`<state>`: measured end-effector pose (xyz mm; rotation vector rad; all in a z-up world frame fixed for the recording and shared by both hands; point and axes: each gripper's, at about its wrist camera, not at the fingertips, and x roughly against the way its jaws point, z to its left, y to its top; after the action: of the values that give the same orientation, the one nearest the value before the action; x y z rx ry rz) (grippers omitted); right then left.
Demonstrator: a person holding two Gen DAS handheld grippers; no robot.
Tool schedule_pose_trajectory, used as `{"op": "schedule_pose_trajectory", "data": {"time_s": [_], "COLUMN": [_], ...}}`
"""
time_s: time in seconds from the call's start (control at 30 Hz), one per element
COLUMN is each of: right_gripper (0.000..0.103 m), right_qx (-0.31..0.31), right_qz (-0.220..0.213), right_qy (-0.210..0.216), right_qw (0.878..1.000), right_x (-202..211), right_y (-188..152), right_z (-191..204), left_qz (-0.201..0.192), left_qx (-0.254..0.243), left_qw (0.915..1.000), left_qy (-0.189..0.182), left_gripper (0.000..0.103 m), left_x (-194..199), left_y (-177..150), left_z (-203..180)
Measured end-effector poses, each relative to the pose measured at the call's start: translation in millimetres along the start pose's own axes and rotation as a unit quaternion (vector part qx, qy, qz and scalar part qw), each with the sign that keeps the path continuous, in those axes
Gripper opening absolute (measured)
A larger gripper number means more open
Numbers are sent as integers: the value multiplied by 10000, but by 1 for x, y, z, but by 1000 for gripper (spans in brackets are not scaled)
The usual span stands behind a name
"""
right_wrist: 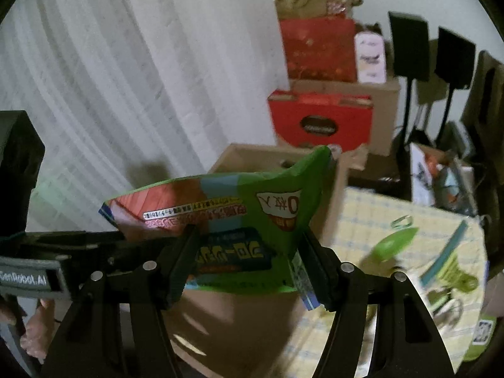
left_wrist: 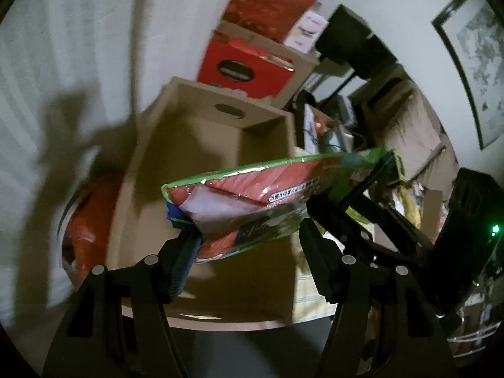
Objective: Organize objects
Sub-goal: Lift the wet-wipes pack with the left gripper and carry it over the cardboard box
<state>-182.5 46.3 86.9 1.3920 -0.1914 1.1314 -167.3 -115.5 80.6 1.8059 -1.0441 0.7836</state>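
Fingers of our right gripper clamp both sides of the green-and-red packet, lifted above the open cardboard box. Our left gripper pinches the same packet, though only its one pad shows contact; motion blur hides the print. The box floor lies in shadow, its near edge cut off.

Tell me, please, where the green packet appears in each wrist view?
Left wrist: green packet at centre, over the open cardboard box.
Right wrist: packet at centre, in front of that box.
Shared landmark: the red box behind.
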Motion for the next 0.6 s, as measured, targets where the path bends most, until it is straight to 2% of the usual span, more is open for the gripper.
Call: {"op": "schedule_pose_trajectory", "data": {"time_s": [0.27, 0.6], "right_gripper": [67, 67], "right_qx": [-315, -790], "right_qz": [280, 538], "right_qy": [31, 112], "right_qw": [9991, 9954], "right_x": [-39, -80], "right_y": [-7, 6], "right_z": [-6, -45], "left_qz": [158, 388], "left_qx": [22, -266], "left_qw": [9998, 9986], "left_qy": [151, 260], "left_gripper": [61, 61], "left_x": [-22, -76], "left_y": [6, 49], "left_z": [21, 22]}}
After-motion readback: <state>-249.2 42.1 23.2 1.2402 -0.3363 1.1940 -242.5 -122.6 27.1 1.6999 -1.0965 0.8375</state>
